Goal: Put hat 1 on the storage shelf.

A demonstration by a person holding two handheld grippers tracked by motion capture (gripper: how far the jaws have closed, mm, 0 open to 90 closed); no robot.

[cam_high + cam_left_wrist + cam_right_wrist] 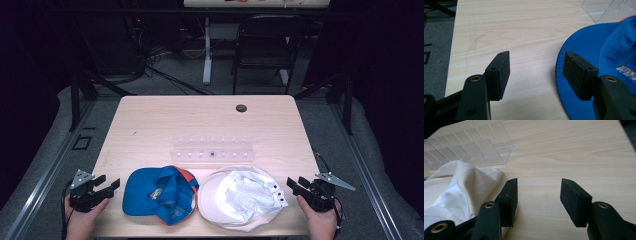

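Note:
A blue cap with orange trim (159,192) lies upside down at the table's front left, its brim (584,50) toward my left gripper (111,187). That gripper (536,68) is open just left of the brim, holding nothing. A white cap (240,196) lies beside the blue one at the front right. Its cream fabric (464,185) reaches the left jaw of my right gripper (539,195). The right gripper (295,183) is open and holds nothing, just right of the white cap.
A clear plastic rack (212,149) with rows of small pegs stands mid-table behind the caps. A dark grommet hole (241,108) sits near the far edge of the wooden table (150,120). A black chair (265,40) stands beyond the table.

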